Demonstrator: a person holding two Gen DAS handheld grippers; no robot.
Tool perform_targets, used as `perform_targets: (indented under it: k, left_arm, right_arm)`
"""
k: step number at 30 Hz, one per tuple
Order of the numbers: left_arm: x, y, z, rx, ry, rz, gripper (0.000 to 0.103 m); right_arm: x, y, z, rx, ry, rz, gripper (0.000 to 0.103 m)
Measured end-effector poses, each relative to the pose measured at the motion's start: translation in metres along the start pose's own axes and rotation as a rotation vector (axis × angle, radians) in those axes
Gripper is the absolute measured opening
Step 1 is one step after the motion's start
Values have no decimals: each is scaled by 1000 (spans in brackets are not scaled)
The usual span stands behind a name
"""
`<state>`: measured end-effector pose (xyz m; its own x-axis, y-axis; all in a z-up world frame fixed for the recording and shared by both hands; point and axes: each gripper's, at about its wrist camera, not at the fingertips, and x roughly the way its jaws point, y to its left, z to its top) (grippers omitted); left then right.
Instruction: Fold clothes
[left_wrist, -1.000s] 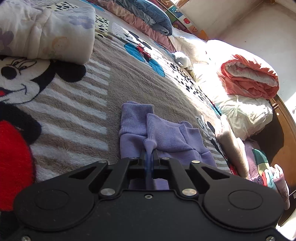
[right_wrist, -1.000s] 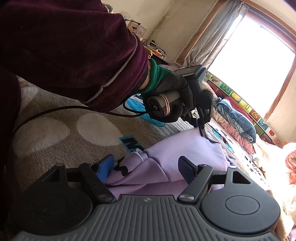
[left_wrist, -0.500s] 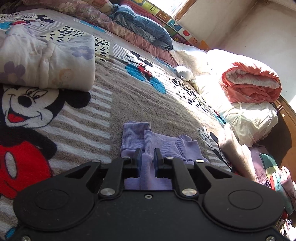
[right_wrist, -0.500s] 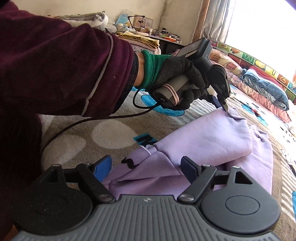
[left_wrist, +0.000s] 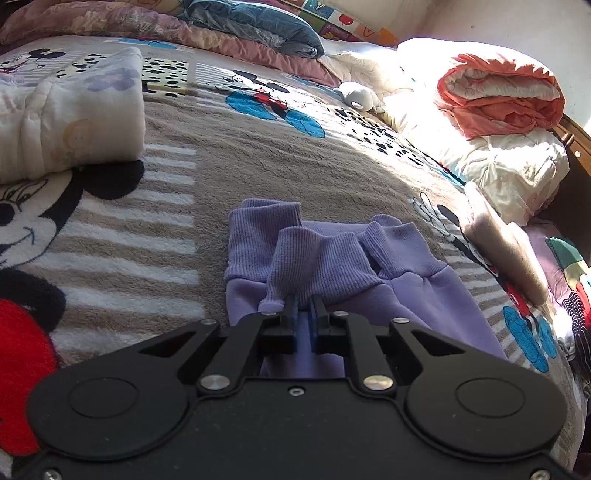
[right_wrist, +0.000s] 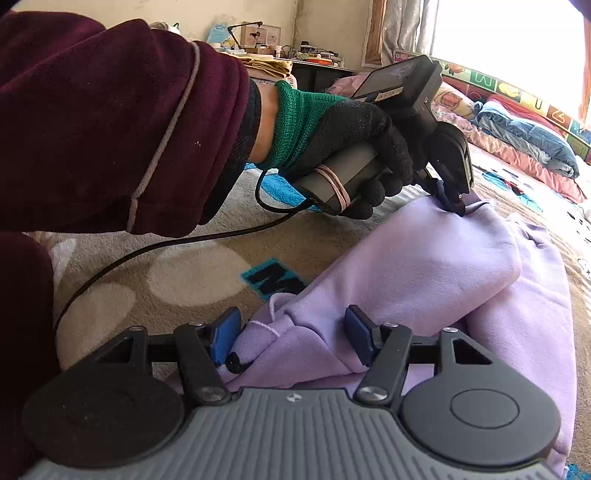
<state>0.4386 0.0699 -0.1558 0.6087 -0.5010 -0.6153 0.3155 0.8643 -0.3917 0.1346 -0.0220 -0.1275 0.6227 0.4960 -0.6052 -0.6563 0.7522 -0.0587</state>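
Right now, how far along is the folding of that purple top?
Partly done. The purple sweatshirt is already doubled over, cuffs bunched together. In hand: the left tongs pinch a fold; the right tongs, just closing, straddle a ridge without pressing. Left: flattening it into a neat bundle like the folded white quilt.

Sweatshirt (left_wrist: 332, 258) lies on blanket (left_wrist: 258, 155) spread over bed, cuffs at far end in left wrist view. Left gripper (left_wrist: 303, 314) at near edge of cuffs, jaws nearly together with fabric between. Folded quilt (left_wrist: 74, 114) on blanket, far left. Rolled duvet (left_wrist: 498, 96) on pillow pile (left_wrist: 509, 166), far right. Soft toy (left_wrist: 356, 96) just left of pile. Stacked bedding (left_wrist: 221, 26) along far edge. Right gripper (right_wrist: 291, 332) at sweatshirt's opposite end, jaws apart, fold of fabric between. Gloved hand (right_wrist: 354, 147) behind it, above sweatshirt. Cable (right_wrist: 166, 247) trails left across blanket.
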Motion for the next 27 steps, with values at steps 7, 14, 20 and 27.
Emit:
perform_targets:
  k: [7, 14, 20, 27]
  left_arm:
    - [-57, -30, -4, 75, -96, 33, 44]
    - [-138, -47, -54, 4, -149, 37, 50]
    - [-192, -60, -116, -95, -196, 58, 57]
    - [-233, -98, -192, 148, -208, 193, 62]
  right_arm:
    - [-26, 17, -1, -79, -81, -30, 72]
    - [-98, -2, -28, 76, -154, -19, 76]
    - [-143, -55, -61, 322, -214, -150, 77]
    - [-163, -69, -89, 224, -247, -300, 77]
